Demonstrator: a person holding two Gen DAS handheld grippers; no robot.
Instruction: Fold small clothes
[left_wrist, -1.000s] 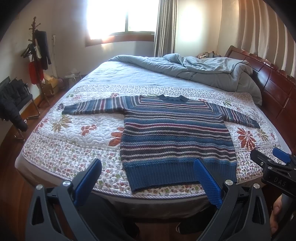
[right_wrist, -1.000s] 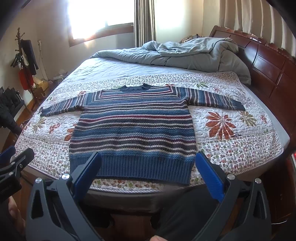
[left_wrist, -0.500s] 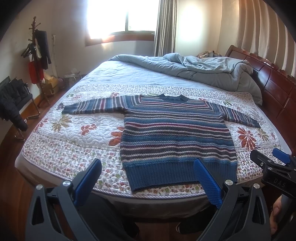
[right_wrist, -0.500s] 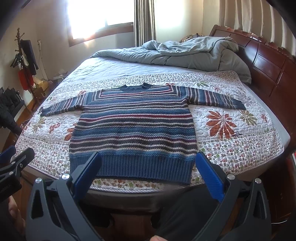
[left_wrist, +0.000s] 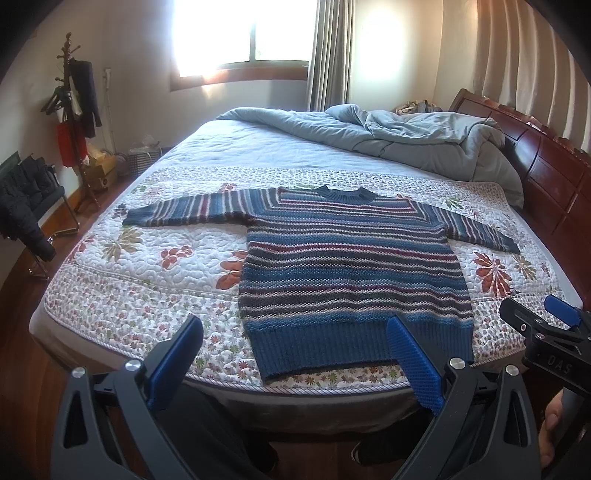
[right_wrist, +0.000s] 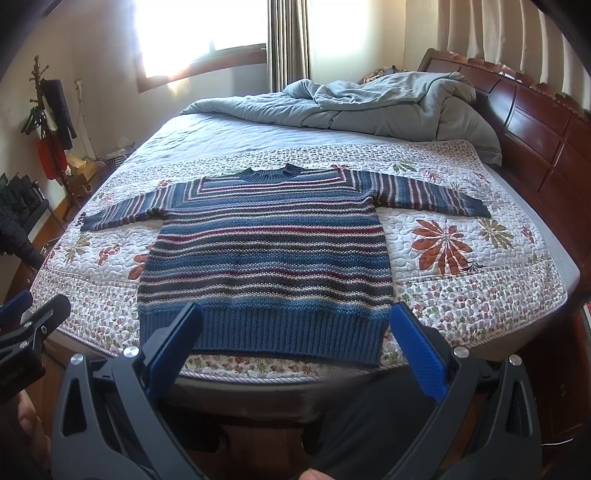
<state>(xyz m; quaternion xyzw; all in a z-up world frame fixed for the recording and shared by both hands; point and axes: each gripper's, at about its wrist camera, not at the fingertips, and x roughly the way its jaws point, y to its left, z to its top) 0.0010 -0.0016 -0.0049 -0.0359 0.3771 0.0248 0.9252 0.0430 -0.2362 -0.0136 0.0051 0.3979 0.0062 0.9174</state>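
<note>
A blue striped knit sweater (left_wrist: 351, 266) (right_wrist: 266, 254) lies flat on a floral quilt (left_wrist: 147, 280) (right_wrist: 461, 295), both sleeves spread out, ribbed hem toward me. My left gripper (left_wrist: 295, 332) is open and empty, held off the near edge of the bed in front of the hem's left half. My right gripper (right_wrist: 295, 325) is open too, level with the hem, holding nothing. Each gripper shows at the edge of the other's view: the right gripper (left_wrist: 546, 332) at the right, the left gripper (right_wrist: 26, 325) at the left.
A crumpled grey duvet (left_wrist: 406, 136) is heaped at the far end by the dark wooden headboard (left_wrist: 546, 166). A coat stand (left_wrist: 74, 110) and a chair with dark clothes (left_wrist: 26, 199) stand left of the bed. A person's legs (right_wrist: 369, 424) are below the grippers.
</note>
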